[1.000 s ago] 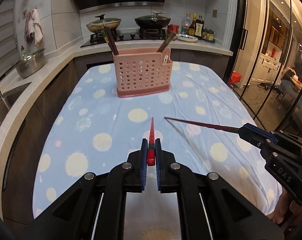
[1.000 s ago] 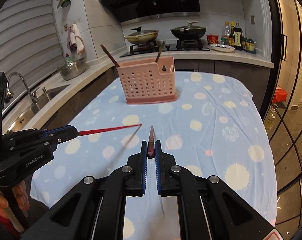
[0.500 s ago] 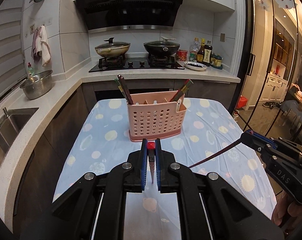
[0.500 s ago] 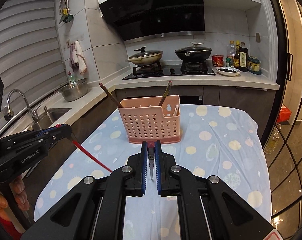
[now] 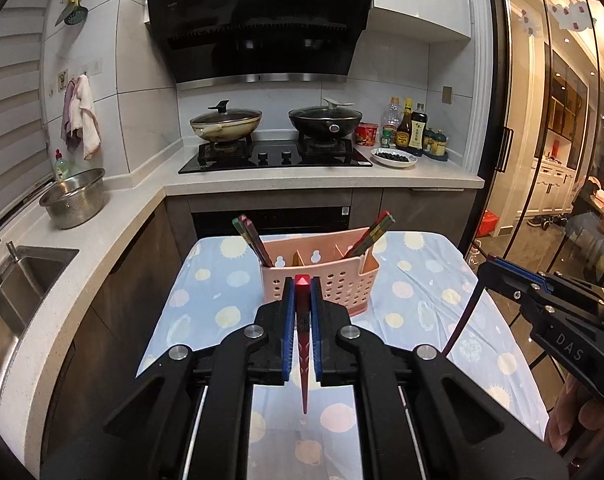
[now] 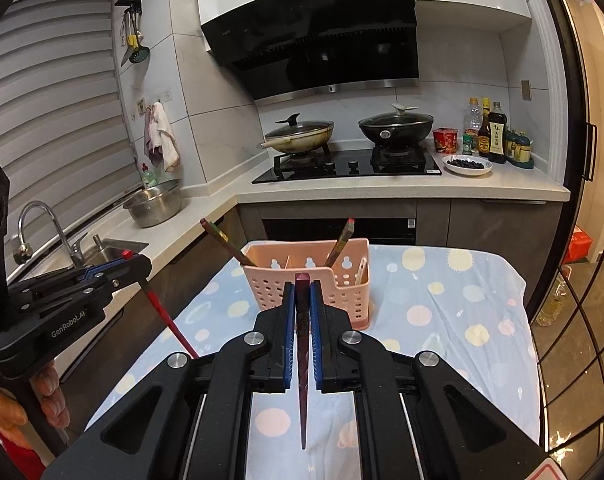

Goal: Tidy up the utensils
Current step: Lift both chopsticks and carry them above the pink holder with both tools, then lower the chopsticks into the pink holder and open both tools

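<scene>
A pink perforated utensil holder (image 5: 322,280) stands at the far end of the table (image 5: 430,292), with chopsticks leaning in its left (image 5: 253,242) and right (image 5: 372,232) compartments. It also shows in the right wrist view (image 6: 308,276). My left gripper (image 5: 302,292) is shut on a red chopstick (image 5: 303,352), held upright with the tip pointing down, above the table in front of the holder. My right gripper (image 6: 302,296) is shut on a dark red chopstick (image 6: 303,360), held the same way. Each gripper shows in the other's view, the right (image 5: 550,304) and the left (image 6: 73,292).
The table has a blue cloth with pale dots. Behind it a counter carries a stove with two lidded pans (image 5: 225,122), bottles (image 5: 410,130) and a plate. A steel bowl (image 5: 75,196) and sink (image 5: 13,280) lie left. Glass doors stand right.
Both grippers have risen and tilted, turning their chopsticks from pointing forward over the table to hanging tip down. The holder now sits lower in both views.
</scene>
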### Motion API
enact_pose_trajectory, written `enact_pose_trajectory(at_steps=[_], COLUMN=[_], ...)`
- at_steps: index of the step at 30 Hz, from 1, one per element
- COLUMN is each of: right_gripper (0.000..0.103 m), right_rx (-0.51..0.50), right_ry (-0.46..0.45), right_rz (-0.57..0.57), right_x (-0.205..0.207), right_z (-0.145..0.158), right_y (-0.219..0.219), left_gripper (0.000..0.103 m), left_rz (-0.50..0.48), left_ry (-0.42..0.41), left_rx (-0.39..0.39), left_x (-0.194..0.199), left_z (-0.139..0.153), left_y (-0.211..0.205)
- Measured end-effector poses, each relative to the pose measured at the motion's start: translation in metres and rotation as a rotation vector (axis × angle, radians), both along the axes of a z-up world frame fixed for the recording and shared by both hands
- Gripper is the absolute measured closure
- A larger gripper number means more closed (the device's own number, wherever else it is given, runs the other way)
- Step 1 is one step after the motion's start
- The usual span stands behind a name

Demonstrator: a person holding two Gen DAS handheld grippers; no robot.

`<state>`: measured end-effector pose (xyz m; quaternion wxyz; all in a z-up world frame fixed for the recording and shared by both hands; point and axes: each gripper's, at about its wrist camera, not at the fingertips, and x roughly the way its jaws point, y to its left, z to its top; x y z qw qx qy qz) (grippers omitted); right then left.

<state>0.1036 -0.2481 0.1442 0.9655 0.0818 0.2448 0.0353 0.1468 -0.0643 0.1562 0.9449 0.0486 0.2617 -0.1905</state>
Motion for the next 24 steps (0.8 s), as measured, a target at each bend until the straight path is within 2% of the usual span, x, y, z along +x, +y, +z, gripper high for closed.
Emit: enact_pose_trajectory(at_steps=[15, 24], right_gripper=[0.096, 0.096], right_rx=[0.024, 0.033], right_ry=[-0.130, -0.150], right_rz=[-0.024, -0.054], right_x=[0.082, 0.137], right_z=[0.090, 0.109], right_y=[-0.010, -0.013], left_gripper=[0.096, 0.096], left_rz=[-0.001, 0.027], left_ry=[-0.129, -0.163], left_rx=[-0.074, -0.088], left_x=[0.061, 0.111], left_z=[0.095, 0.121], left_y=[-0.011, -0.017])
